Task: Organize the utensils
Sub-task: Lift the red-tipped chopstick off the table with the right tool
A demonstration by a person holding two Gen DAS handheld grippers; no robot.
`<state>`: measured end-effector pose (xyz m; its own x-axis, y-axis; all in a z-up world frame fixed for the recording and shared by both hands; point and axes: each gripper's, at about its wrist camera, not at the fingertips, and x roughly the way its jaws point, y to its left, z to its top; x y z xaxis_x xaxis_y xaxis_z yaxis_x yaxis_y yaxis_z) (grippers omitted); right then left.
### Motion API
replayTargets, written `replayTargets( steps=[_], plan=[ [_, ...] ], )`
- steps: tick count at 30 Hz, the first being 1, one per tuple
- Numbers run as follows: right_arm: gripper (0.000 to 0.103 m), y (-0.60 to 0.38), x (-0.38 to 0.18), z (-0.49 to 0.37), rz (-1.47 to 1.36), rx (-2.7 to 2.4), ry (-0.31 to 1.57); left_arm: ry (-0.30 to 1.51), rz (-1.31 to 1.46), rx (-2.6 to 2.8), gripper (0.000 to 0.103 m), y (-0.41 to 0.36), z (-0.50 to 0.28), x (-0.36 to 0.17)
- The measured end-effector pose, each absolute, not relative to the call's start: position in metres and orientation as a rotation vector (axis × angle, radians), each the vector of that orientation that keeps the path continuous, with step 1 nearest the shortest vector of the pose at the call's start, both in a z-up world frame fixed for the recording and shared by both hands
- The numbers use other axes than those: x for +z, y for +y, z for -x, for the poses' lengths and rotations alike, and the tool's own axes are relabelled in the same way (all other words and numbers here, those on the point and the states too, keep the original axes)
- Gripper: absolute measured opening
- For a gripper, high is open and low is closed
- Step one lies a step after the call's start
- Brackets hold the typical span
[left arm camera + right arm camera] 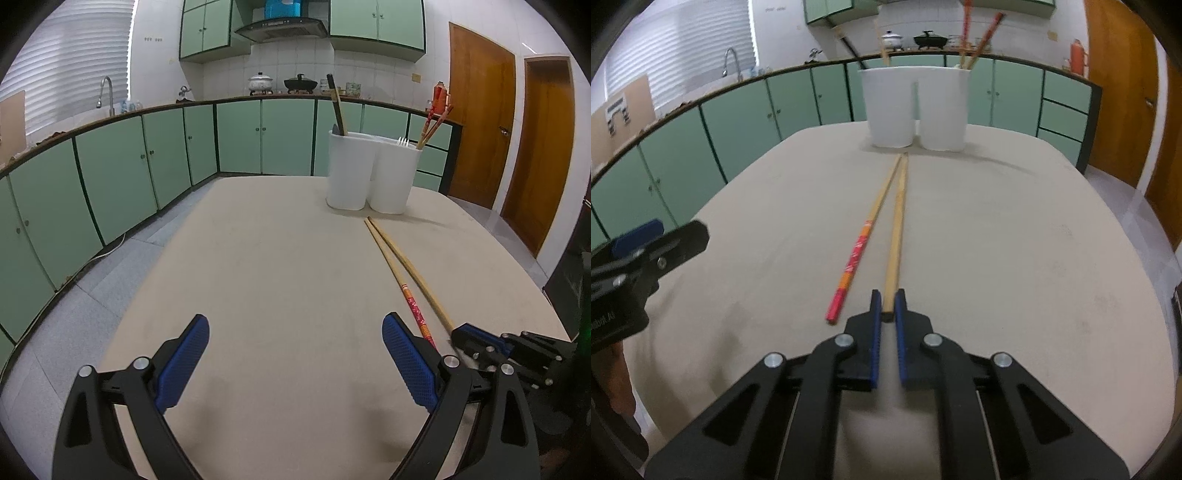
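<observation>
Two long chopsticks lie side by side on the beige table. The plain wooden chopstick (897, 229) has its near end between the pads of my right gripper (888, 299), which is shut on it. The red-ended chopstick (855, 258) lies just left of it, free. Both point toward a white two-compartment utensil holder (916, 107) at the far end, which holds a dark-handled utensil, a fork and red chopsticks. In the left wrist view my left gripper (295, 354) is open and empty over bare table, left of the chopsticks (402, 273), with the holder (373, 173) beyond and the right gripper (476, 339) at the right.
The table (1015, 240) has rounded edges with floor on both sides. Green kitchen cabinets (122, 166) run along the left and back, and wooden doors (480, 110) stand to the right.
</observation>
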<state>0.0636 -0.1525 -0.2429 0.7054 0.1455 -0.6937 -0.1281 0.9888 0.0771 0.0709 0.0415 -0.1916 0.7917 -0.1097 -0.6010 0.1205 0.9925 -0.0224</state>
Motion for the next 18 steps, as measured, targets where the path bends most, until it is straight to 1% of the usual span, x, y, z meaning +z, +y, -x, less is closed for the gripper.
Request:
replayTargets(
  steps=[6,12,15,17,18],
  plan=[
    [0.006,-0.181,-0.237,-0.056,-0.074,0.117,0.758,0.626,-0.013,-0.126,0.093,0.028,-0.071,-0.187],
    [0.006,-0.204,-0.225,-0.047,-0.095,0.100,0.719,0.613,-0.019,-0.160,0.092,-0.001,-0.070,-0.186],
    [0.006,-0.216,-0.220,-0.045,-0.120,0.086,0.704,0.617,-0.030,-0.173,0.088,-0.013,-0.068,-0.191],
    [0.006,-0.223,-0.218,-0.045,-0.138,0.077,0.699,0.628,-0.041,-0.175,0.083,-0.022,-0.068,-0.195],
    [0.006,-0.226,-0.218,-0.045,-0.147,0.073,0.697,0.638,-0.042,-0.176,0.082,-0.026,-0.069,-0.198]
  ],
)
